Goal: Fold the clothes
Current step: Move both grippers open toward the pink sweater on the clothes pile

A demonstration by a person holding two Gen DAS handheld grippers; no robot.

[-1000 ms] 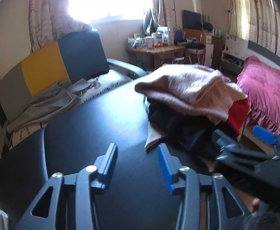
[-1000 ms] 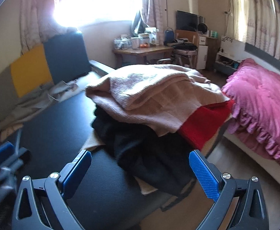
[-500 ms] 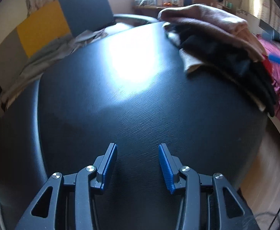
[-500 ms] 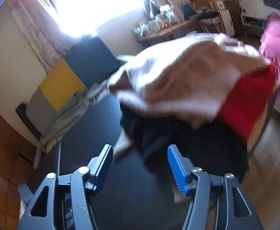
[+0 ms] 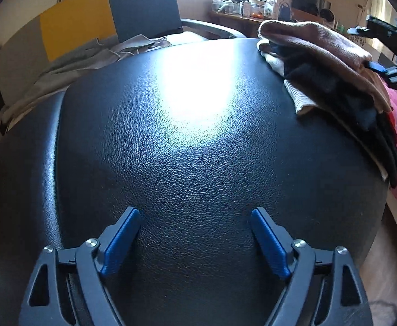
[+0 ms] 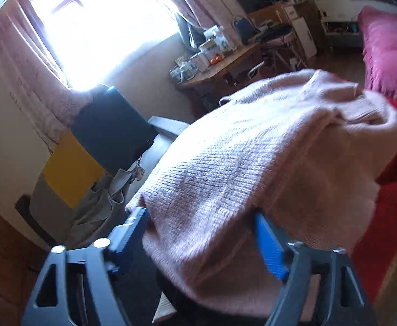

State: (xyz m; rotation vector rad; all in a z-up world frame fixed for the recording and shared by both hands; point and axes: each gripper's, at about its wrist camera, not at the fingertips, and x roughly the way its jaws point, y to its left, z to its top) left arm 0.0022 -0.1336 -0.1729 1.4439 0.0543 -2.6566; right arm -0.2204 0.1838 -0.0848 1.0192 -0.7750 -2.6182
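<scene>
A pile of clothes lies at the right end of the black leather table (image 5: 185, 135), with a pink knit sweater (image 5: 320, 40) on top. Under it are a black garment (image 5: 323, 84) and a cream ribbed piece (image 5: 299, 100). My left gripper (image 5: 194, 212) hangs low over bare leather. Its jaws are opening wide with nothing between them. My right gripper (image 6: 198, 214) is at the pile, shut on a thick fold of the pink sweater (image 6: 239, 163). A red garment (image 6: 388, 203) shows under the sweater. In the left wrist view the right gripper (image 5: 380, 68) sits at the pile's far right.
A sofa with yellow, grey and dark blue cushions (image 5: 73, 27) stands behind the table, a grey garment (image 5: 76, 65) draped on it. A cluttered wooden desk (image 6: 220, 62) is by the bright window. A pink bed (image 6: 388, 40) lies to the right, past the table's edge.
My left gripper sank toward the table and its jaws spread wide. My right gripper swung in onto the pile, rolled, and its jaws narrowed around the pink sweater.
</scene>
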